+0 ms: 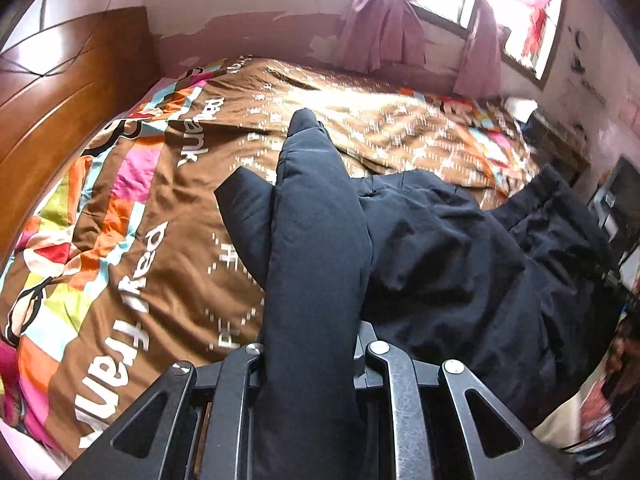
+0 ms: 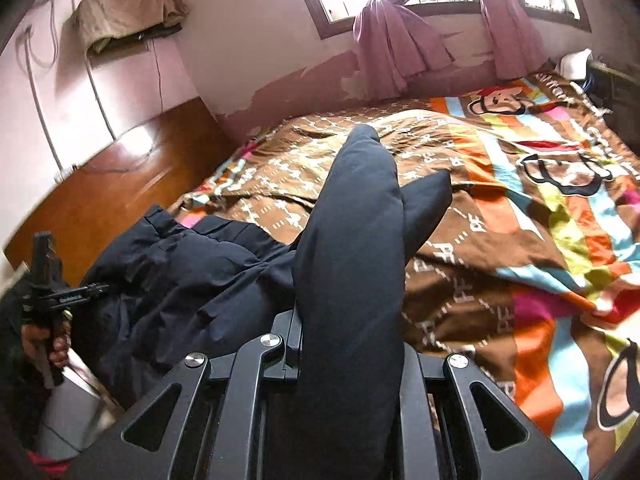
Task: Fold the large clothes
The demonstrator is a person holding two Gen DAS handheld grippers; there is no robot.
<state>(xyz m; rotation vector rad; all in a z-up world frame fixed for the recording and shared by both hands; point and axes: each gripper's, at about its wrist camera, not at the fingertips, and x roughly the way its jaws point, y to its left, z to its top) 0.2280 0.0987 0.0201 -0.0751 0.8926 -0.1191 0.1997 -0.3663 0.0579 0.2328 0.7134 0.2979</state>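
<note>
A dark navy padded jacket (image 1: 452, 248) lies on the bed, its body sagging between my two hands. In the left wrist view my left gripper (image 1: 316, 344) is shut on a thick fold of it, which runs up between the jaws and hides the fingertips. My right gripper (image 2: 348, 336) is likewise shut on another puffy fold (image 2: 356, 216), lifted above the bedspread. The rest of the jacket (image 2: 188, 276) hangs down to the left in the right wrist view. There the left gripper (image 2: 44, 280) shows at the far left, held by a hand (image 2: 54, 346).
The bed carries a brown quilt (image 1: 160, 216) with bright patches and white lettering. A wooden headboard (image 1: 60, 92) stands on the left. Pink curtains (image 2: 392, 44) hang at the windows behind the bed. Dark furniture (image 1: 624, 200) stands at the right edge.
</note>
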